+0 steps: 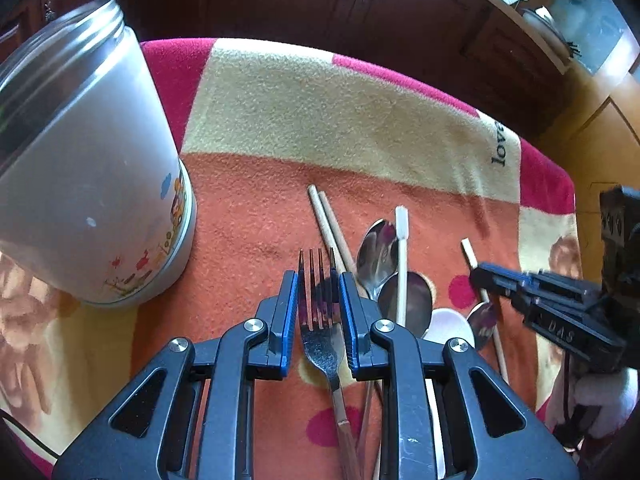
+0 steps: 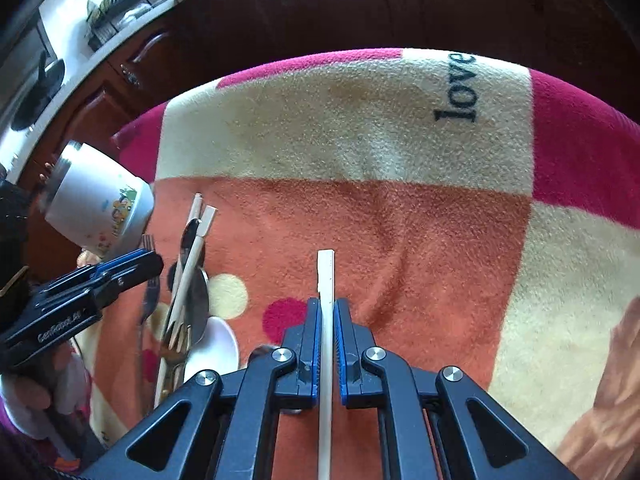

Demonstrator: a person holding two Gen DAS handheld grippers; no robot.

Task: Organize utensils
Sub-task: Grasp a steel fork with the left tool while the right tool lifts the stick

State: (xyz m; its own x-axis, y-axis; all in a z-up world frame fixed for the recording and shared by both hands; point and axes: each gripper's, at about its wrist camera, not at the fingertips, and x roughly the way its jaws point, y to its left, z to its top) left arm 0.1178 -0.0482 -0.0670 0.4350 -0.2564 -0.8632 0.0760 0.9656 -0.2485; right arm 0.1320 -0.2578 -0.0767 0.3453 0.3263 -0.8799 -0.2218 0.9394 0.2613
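While the left gripper (image 1: 319,280) straddles the fork (image 1: 320,336) unclosed on the blanket (image 1: 280,112), right gripper (image 2: 327,312) brackets a chopstick (image 2: 326,280), contact unclear; both stiff, light, slippery: grip mid-shaft.

jar (image 1: 92,168) on blanket (image 1: 304,112), left of fork (image 1: 320,320); chopsticks (image 1: 328,220), spoons (image 1: 378,252) right of fork.
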